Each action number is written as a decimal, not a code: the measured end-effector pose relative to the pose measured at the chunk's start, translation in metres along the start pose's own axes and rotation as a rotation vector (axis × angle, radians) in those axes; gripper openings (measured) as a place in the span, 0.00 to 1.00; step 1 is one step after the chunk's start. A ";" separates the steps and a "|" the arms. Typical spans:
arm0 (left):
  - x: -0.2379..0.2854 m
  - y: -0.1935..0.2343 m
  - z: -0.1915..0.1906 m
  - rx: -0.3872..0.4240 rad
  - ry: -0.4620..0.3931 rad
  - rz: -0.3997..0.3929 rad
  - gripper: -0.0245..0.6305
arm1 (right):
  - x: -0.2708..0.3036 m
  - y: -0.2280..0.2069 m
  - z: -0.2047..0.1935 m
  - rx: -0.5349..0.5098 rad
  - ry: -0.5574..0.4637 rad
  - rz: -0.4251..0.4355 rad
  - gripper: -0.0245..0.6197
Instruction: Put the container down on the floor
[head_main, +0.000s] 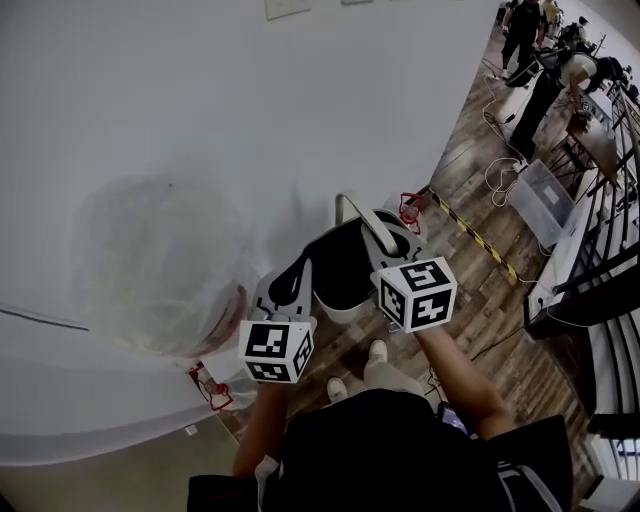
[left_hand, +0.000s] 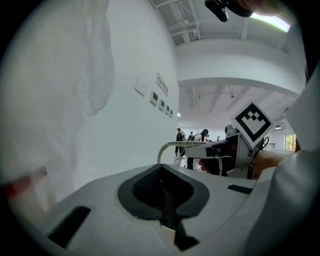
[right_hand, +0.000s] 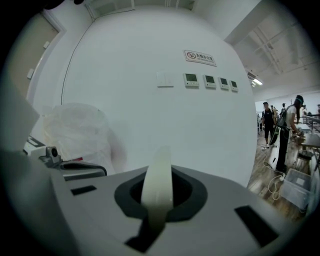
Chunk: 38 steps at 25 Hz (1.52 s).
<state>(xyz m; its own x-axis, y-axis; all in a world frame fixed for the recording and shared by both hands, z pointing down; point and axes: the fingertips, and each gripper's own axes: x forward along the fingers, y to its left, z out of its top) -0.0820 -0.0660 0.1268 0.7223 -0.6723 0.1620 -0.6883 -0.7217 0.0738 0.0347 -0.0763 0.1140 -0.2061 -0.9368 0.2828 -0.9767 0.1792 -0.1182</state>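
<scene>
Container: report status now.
Right tongs shut on handle. Left tongs shut, nothing seen between. Container hangs above floor by wall. Plastic bag close on left.

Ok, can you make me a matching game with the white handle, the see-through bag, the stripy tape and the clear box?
1. white handle
2. see-through bag
3. stripy tape
4. clear box

A. yellow and black
B. clamped in the right gripper
C. on the wooden floor, far right
D. against the white wall, at the left

Pairs: 1-B, 2-D, 3-A, 4-C
</scene>
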 end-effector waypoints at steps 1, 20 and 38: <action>0.004 0.000 -0.002 -0.006 0.005 0.003 0.06 | 0.002 -0.002 -0.001 0.003 0.006 0.002 0.08; 0.053 -0.004 -0.074 -0.132 0.127 0.061 0.06 | 0.049 -0.039 -0.063 -0.004 0.164 0.057 0.08; 0.086 0.000 -0.142 -0.286 0.195 0.130 0.06 | 0.091 -0.058 -0.129 0.019 0.302 0.088 0.08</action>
<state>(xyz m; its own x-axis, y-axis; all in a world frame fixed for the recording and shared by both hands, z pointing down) -0.0294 -0.1004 0.2810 0.6204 -0.6910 0.3709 -0.7842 -0.5385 0.3083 0.0653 -0.1330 0.2694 -0.3010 -0.7859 0.5401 -0.9536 0.2471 -0.1720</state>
